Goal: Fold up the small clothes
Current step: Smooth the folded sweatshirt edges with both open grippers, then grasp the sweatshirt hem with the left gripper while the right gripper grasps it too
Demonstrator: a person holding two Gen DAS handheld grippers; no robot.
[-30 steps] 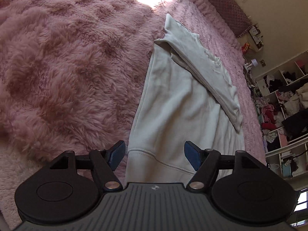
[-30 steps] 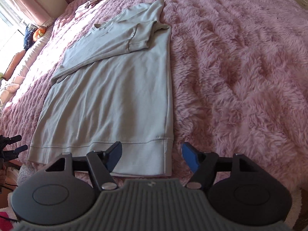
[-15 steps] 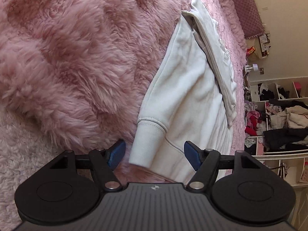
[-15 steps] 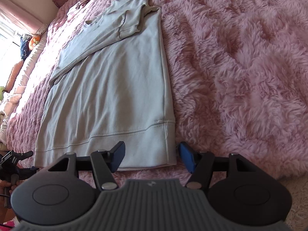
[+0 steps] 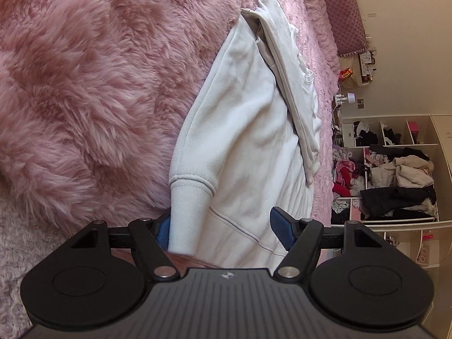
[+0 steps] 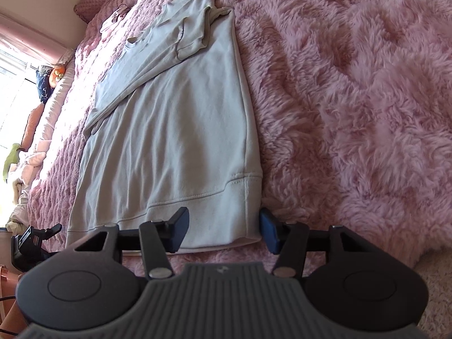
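A cream sweatshirt lies flat on the pink furry blanket, its sleeves folded across the chest. In the left wrist view my left gripper is open, its jaws either side of the hem's left corner, which lies between the blue pads. In the right wrist view the same sweatshirt looks grey-white. My right gripper is open and straddles the hem's right corner. The left gripper also shows small at the far left of the right wrist view.
The pink blanket spreads wide to the right of the sweatshirt. Open shelves stuffed with clothes stand beyond the bed. A quilted pink headboard is at the far end. Pillows and soft toys lie by the window.
Both grippers have moved lower and closer to the hem. Each hem corner now sits between open jaws. The right gripper's jaws have narrowed slightly.
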